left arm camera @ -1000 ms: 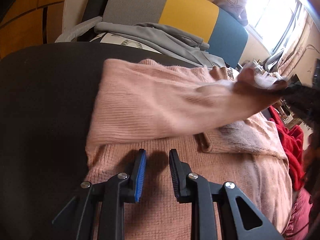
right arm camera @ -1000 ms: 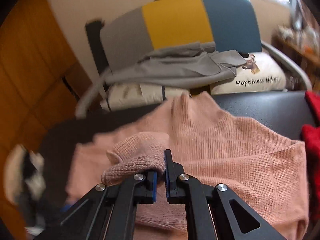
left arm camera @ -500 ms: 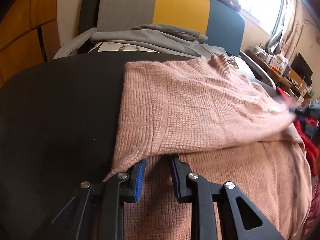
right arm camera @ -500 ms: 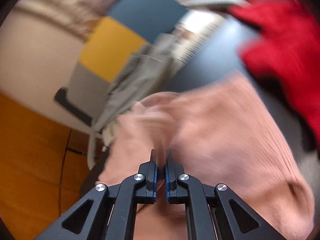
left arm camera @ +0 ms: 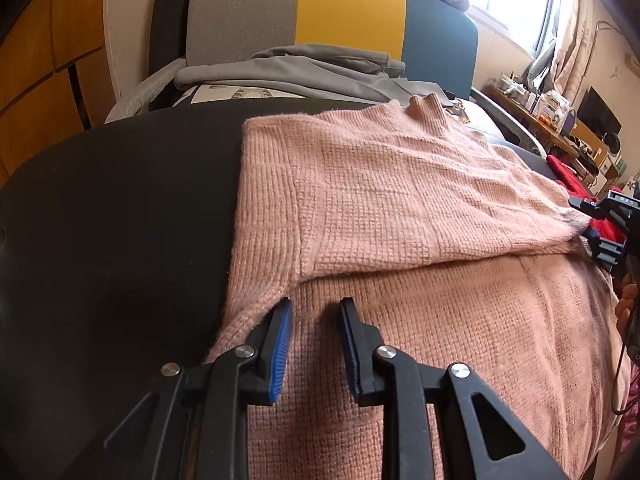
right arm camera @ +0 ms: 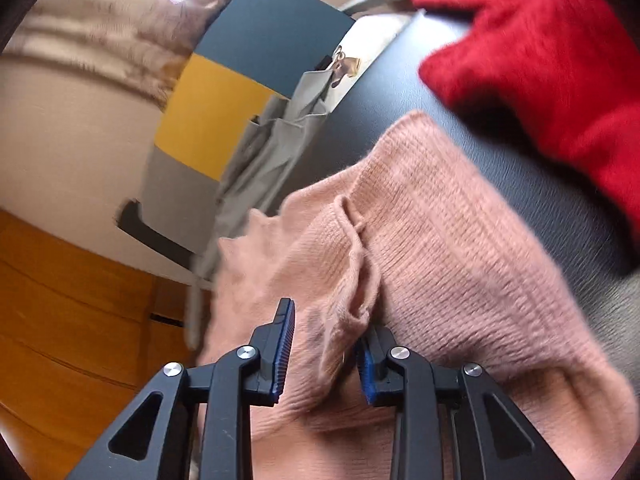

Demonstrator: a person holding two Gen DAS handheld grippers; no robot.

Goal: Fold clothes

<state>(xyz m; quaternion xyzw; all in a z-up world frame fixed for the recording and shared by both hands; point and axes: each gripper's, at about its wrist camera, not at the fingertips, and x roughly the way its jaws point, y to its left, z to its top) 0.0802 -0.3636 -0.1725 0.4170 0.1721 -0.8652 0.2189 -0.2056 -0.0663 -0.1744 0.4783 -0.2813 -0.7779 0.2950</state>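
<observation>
Sunlight comes through a window behind a grey, yellow and blue chair back (left arm camera: 344,8), where a grey garment (left arm camera: 304,68) is heaped beyond the dark desk (left arm camera: 112,216). On the desk lies the pink sweater (left arm camera: 400,320), body spread flat, with one sleeve (left arm camera: 400,200) drawn across the chest so the fold runs from the left shoulder toward the far side. A red garment (right arm camera: 540,48) sits just past the sweater's edge, probably waiting its turn.

The left tool (left arm camera: 316,320) rests low on the sweater body just below the folded sleeve's edge, seemingly to pin the fabric while the other hand lays the sleeve over. Its jaws stand partly apart with nothing pinched; only knit lies under them.

The right tool (right arm camera: 324,344) sits at the sleeve's cuff end. Its jaws have just been opening, and the bunched cuff (right arm camera: 344,320) lies between them, slack against the pads rather than squeezed. I judge this a release, the sleeve being set down where it belongs.
</observation>
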